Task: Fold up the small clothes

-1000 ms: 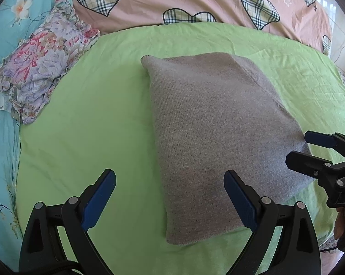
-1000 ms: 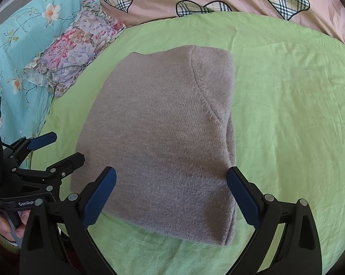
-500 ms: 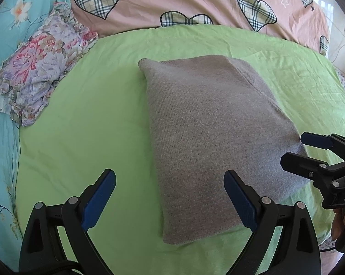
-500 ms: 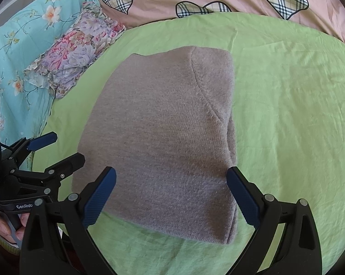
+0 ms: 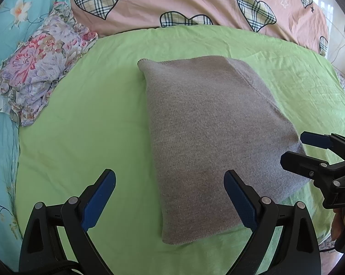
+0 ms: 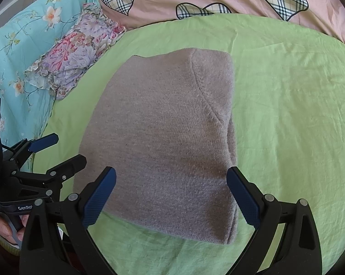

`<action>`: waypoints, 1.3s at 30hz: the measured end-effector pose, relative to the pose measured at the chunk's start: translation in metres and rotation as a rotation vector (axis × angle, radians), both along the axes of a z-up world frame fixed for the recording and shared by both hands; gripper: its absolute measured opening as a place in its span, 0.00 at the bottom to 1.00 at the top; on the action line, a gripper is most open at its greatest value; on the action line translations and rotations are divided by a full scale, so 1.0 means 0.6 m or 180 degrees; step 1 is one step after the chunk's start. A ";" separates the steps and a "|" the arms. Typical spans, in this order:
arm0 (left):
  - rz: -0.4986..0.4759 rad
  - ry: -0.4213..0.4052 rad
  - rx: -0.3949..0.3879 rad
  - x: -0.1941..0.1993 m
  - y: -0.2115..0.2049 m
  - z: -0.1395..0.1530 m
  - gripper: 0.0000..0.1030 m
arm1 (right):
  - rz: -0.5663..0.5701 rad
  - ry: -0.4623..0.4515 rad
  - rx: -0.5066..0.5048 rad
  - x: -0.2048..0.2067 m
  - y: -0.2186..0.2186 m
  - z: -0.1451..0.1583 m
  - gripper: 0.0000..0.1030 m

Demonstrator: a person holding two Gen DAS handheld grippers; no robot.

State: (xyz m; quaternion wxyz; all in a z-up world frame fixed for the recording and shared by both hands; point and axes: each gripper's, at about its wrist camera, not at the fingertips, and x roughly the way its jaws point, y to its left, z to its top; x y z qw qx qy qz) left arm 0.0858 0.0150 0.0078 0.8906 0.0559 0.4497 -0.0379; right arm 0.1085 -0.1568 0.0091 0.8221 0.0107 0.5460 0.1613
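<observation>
Both grippers held low at the near edge of the bed, pointing across it, side by side. Green sheet (image 5: 85,119) covers the bed; pink quilt with plaid hearts (image 5: 195,2) along the far side, turquoise floral bedding (image 6: 16,52) at left, folded floral cloth (image 5: 39,73) lying on its border. Grey knit garment (image 5: 209,137), folded to a rectangle, lies flat mid-sheet. Left gripper (image 5: 170,197): jaws wide apart, empty, above the garment's near left corner. Right gripper (image 6: 170,194): jaws wide apart, empty, spanning the garment's near edge.
</observation>
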 end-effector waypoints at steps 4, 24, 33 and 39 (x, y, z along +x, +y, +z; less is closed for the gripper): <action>-0.0004 -0.0003 -0.0002 0.000 0.000 0.001 0.93 | -0.0002 -0.0001 0.0001 0.000 0.000 0.000 0.94; 0.0004 -0.0012 -0.0006 -0.001 0.000 0.003 0.93 | -0.0001 0.0001 0.0004 0.001 -0.001 0.001 0.94; 0.0014 -0.0020 0.0008 0.001 -0.001 0.006 0.93 | -0.0003 -0.0002 0.0003 0.000 -0.001 0.001 0.94; 0.0020 -0.0020 0.0004 0.001 -0.001 0.005 0.93 | -0.0007 -0.0004 0.0000 -0.001 0.000 0.001 0.94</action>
